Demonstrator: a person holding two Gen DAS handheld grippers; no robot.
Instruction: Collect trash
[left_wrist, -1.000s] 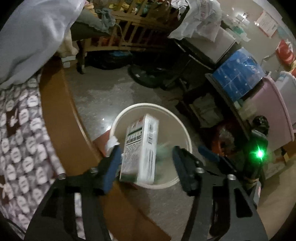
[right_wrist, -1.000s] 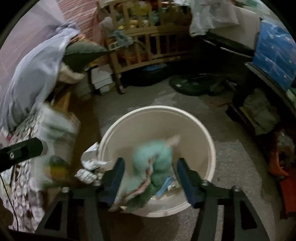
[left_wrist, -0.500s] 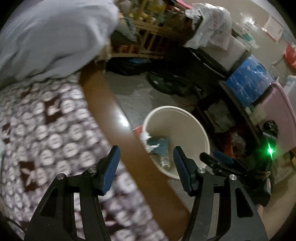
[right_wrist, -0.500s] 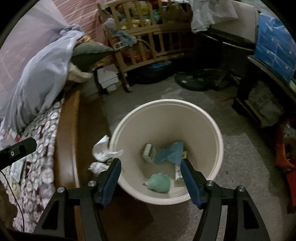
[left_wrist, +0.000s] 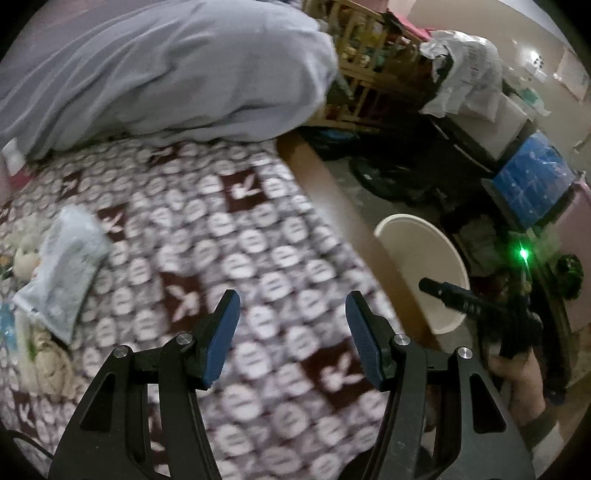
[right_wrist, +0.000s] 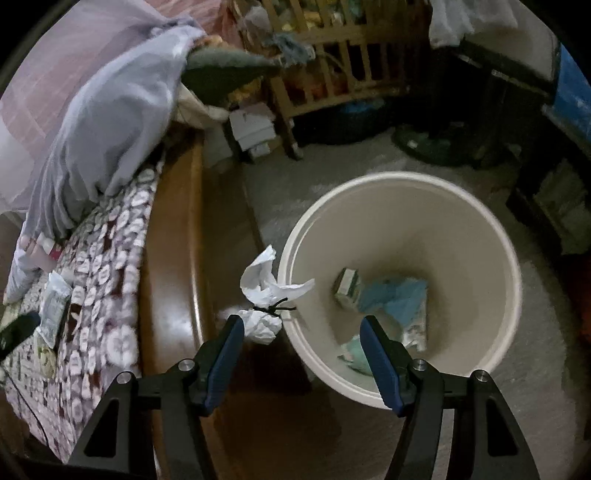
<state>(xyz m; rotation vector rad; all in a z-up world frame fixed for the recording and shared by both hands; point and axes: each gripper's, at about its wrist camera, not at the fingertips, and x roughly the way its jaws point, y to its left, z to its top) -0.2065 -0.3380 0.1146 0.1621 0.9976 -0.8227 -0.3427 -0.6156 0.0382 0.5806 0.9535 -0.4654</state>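
A cream trash bucket (right_wrist: 491, 236) stands on the floor beside the bed; it also shows in the left wrist view (left_wrist: 402, 221). Inside lie a small carton (right_wrist: 347, 286), blue wrapping (right_wrist: 399, 299) and a green wad (right_wrist: 356, 354). A white crumpled bag (right_wrist: 264, 291) hangs at the bucket's left rim. My right gripper (right_wrist: 301, 332) is open and empty above the rim. My left gripper (left_wrist: 291, 314) is open and empty over the patterned bedspread (left_wrist: 221, 236). A grey plastic packet (left_wrist: 62, 273) lies on the bed at the left, with more litter (left_wrist: 33, 350) beside it.
A brown wooden bed rail (right_wrist: 173, 258) runs between bed and bucket. A grey-blue blanket (left_wrist: 166, 70) is heaped at the bed's head. A wooden crib (right_wrist: 332, 62), a fan base (right_wrist: 428, 144) and dark shelving (right_wrist: 554, 192) stand beyond on the floor.
Both grippers let go of their trash into the bucket. My left gripper has swung left from the bucket to over the bed. My right gripper drew back slightly above the bucket.
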